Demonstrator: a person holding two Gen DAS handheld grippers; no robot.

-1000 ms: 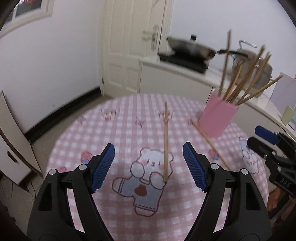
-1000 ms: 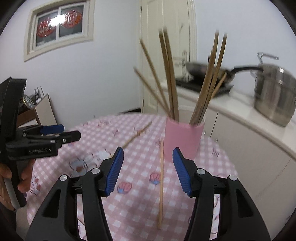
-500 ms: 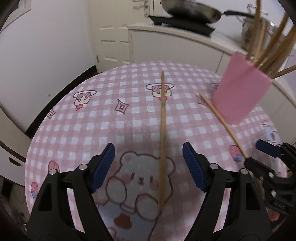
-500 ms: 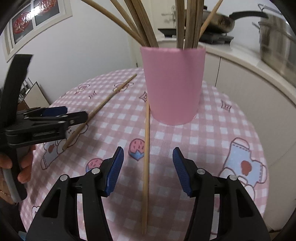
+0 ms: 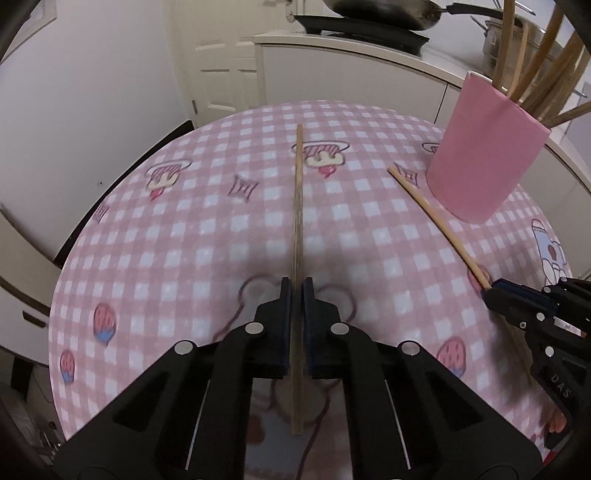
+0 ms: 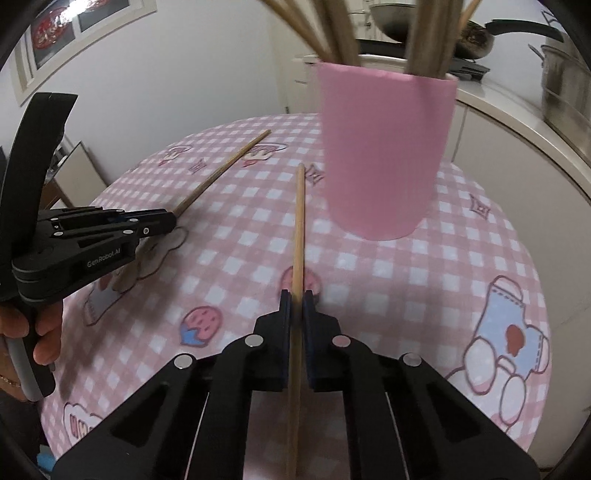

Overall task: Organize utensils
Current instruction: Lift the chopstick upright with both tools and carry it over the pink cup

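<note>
A dark wok (image 5: 376,13) and steel pot (image 6: 565,85) sit on the white counter (image 5: 354,55).

The round counter's cloth (image 5: 207,236) is a pink-and-white check, printed with cartoon bears outlined in brown, one wearing pale blue at the right of the right wrist view, plus pink strawberries with blue leaves and small dark diamond stars. The tall cylindrical paper cup (image 6: 384,155) in the upper middle is plain flat pink. The thin wooden chopstick (image 5: 298,206) and the second thin wooden chopstick (image 6: 298,236) are light tan, as are the sticks standing in the cup. Each hand-held gripper is matte black with dark blue pads and silver rivet heads. Walls, door and cabinet fronts are off-white; the pan in the upper right of the left wrist view is dark grey.
</note>
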